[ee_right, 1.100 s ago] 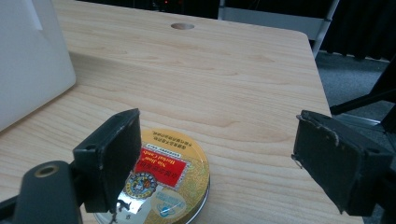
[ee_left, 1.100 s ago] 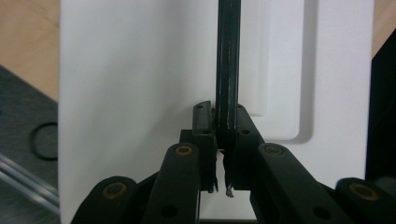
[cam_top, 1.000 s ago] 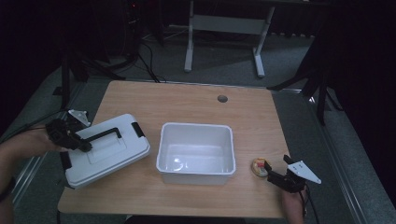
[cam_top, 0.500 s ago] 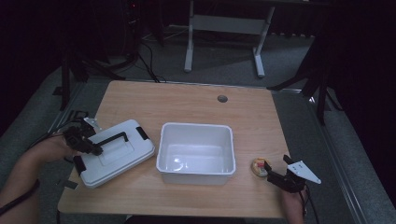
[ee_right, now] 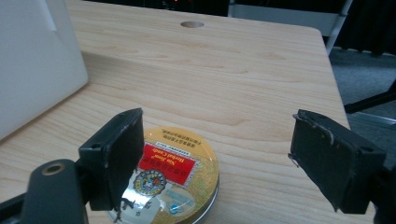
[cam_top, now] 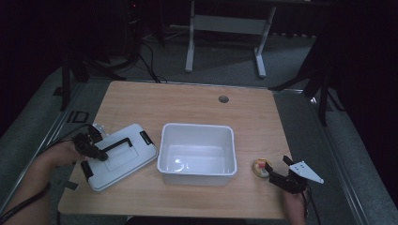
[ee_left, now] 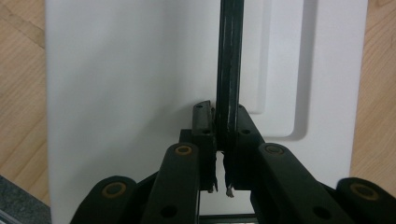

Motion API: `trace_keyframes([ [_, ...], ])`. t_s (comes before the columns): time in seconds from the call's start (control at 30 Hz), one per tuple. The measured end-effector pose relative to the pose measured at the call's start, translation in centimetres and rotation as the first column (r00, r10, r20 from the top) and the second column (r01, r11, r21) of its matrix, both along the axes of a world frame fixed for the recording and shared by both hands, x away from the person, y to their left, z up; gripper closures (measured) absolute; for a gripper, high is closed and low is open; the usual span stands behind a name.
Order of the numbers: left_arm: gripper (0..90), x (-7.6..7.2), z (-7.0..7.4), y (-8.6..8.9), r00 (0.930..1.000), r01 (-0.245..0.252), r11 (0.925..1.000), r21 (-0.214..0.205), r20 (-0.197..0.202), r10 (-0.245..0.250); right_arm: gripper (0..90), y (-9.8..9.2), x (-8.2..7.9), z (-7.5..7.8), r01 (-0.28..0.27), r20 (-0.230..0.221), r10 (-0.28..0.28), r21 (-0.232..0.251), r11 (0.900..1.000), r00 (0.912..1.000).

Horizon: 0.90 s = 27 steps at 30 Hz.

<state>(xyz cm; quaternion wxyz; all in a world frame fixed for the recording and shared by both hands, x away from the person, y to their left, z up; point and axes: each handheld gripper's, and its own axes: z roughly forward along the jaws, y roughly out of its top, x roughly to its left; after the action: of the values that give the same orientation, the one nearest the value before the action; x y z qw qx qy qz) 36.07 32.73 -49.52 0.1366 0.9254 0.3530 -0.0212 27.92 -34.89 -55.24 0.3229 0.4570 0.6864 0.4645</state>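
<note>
A white box lid [cam_top: 126,161] with a black handle [cam_top: 117,143] lies flat at the table's left side, beside the open white bin [cam_top: 197,127]. My left gripper [cam_top: 96,153] is shut on that handle. In the left gripper view the handle bar [ee_left: 229,60] runs up from between the closed jaws of the left gripper [ee_left: 220,135], over the lid [ee_left: 130,93]. A round yellow tin [cam_top: 259,168] with a red label sits right of the bin. My right gripper [cam_top: 277,174] stands open just behind it. In the right gripper view the tin [ee_right: 177,177] lies low between the spread jaws of the right gripper [ee_right: 217,140], closer to the left one.
The bin's white wall [ee_right: 32,60] rises at the left of the right gripper view. A cable hole [cam_top: 223,99] marks the table's far side. Bare wood [cam_top: 187,103] stretches behind the bin. Dark stands and a desk frame [cam_top: 225,42] are on the floor beyond.
The left gripper has come down with the lid, which sank toward the tabletop and shifted slightly nearer the bin. The right gripper and the tin have stayed put.
</note>
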Motion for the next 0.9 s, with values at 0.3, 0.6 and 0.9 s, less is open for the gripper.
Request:
trace_keyframes([
  [0.3, 54.7, 0.4, 0.4, -0.2, 0.9988, -0.048, 0.9988, -0.002, -0.013, 0.048, 18.3, 0.1, 0.1, 0.0, 0.004, -0.034, -0.004, 0.002, 1.0, 0.9994],
  [0.6, 35.7, 0.5, 0.7, -0.6, 0.9993, -0.035, 0.9993, -0.012, -0.009, 0.035, 16.9, -1.3, 0.6, 0.7, -0.104, -0.13, 0.107, 0.034, 0.994, 0.9857],
  [0.9, 35.7, 0.4, 1.1, -0.9, 0.9999, -0.015, 0.9999, -0.006, -0.005, 0.015, 13.7, -3.8, 1.1, 0.6, -0.306, -0.305, 0.282, -0.032, 0.9514, 0.9093],
])
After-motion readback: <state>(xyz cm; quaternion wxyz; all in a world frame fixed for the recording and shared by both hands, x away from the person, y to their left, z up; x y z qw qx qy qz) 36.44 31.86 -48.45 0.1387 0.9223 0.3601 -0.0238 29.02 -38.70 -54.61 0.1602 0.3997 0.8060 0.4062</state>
